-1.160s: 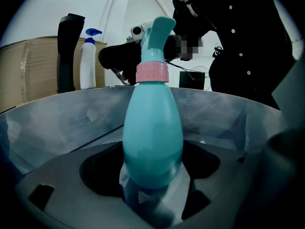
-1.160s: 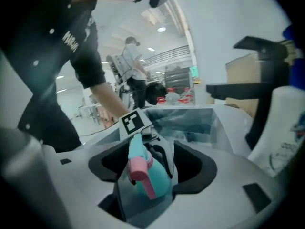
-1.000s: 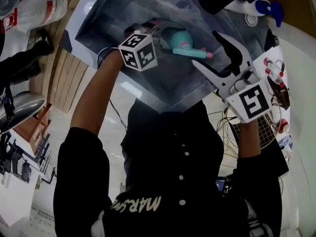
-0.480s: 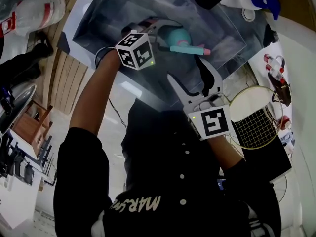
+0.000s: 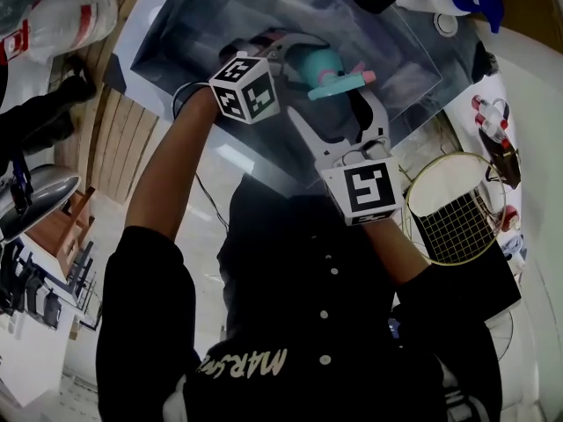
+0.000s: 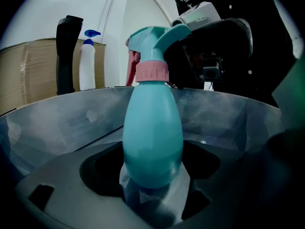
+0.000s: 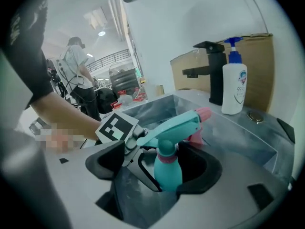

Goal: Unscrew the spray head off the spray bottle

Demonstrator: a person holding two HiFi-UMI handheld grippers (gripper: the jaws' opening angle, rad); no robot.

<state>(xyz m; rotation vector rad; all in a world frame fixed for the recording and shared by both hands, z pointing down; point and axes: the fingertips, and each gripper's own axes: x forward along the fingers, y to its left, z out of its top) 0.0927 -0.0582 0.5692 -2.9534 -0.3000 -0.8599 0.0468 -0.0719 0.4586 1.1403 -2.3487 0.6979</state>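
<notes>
A teal spray bottle [image 5: 315,61] with a pink collar [image 6: 152,71] and a teal spray head [image 5: 345,82] hangs over the steel sink [image 5: 400,55]. My left gripper [image 5: 295,60] is shut on the bottle's belly [image 6: 152,137]; its jaws press both sides low in the left gripper view. My right gripper [image 5: 330,105] is open, one jaw on each side of the bottle just under the spray head [image 7: 174,128]. In the right gripper view the bottle [image 7: 167,170] sits close against the right jaw and the left gripper's marker cube [image 7: 116,127] shows just behind.
A white soap dispenser [image 5: 457,3] with a blue pump and a black faucet [image 7: 212,73] stand at the sink's far rim, before a cardboard box [image 7: 259,56]. A badminton racket [image 5: 457,209] lies right of the sink. A person [image 7: 78,66] stands far behind.
My right gripper has swung in from the right and risen until its open jaws flank the bottle below the spray head. The left gripper has kept hold, with the head tipping slightly.
</notes>
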